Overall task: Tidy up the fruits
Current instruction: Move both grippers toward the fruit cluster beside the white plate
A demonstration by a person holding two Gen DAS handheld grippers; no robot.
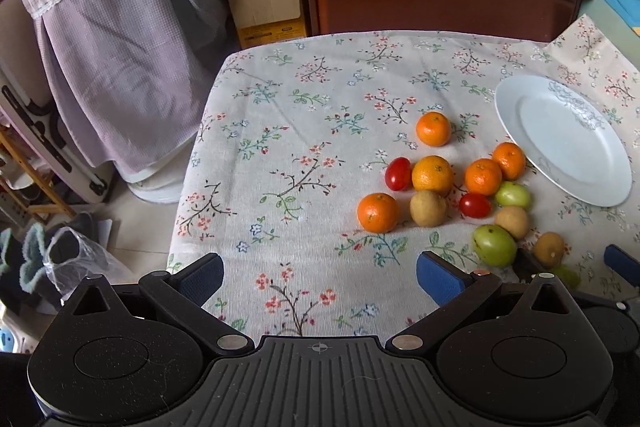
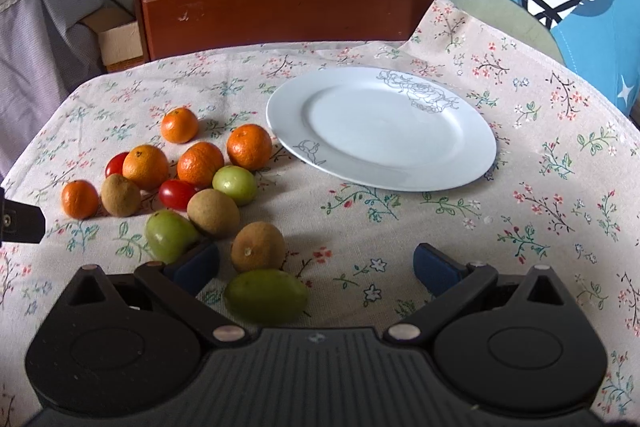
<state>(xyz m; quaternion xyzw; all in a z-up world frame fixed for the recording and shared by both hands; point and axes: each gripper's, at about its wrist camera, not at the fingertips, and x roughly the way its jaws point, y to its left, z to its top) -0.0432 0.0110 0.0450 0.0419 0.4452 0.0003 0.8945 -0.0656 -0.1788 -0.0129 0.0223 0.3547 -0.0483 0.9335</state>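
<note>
**Organize fruits: nothing plated, both grippers empty**

Status, judged from both wrist views:

- White plate (image 2: 472,163) sits on the floral tablecloth (image 2: 520,227) with nothing on it. So zero progress on placement, assuming the plate is the target.
- All fruit is loose on the cloth in one cluster to the plate's left. Count: five tangerines, e.g. (image 2: 249,146); two cherry tomatoes, e.g. (image 2: 176,193); three brown round fruits, longan-like, e.g. (image 2: 258,246); three green ones, e.g. (image 2: 240,185).
- Types are mixed together, not sorted. One tangerine (image 1: 509,160) sits right at the plate rim; can't tell if it touches.
- Left gripper (image 1: 320,277): fingers spread wide, nothing between them, over bare cloth, left of the pile. Nearest piece is a tangerine (image 1: 378,212), ahead and to its right.
- Right gripper (image 2: 316,267): fingers apart, nothing clamped. An oblong green fruit (image 2: 266,295) lies low between the fingers toward the left one, the brown one just ahead of it. Neither is gripped.

Remaining: everything, all thirteen pieces. My guess is the right gripper takes the oblong green fruit first, it's closest.
</note>
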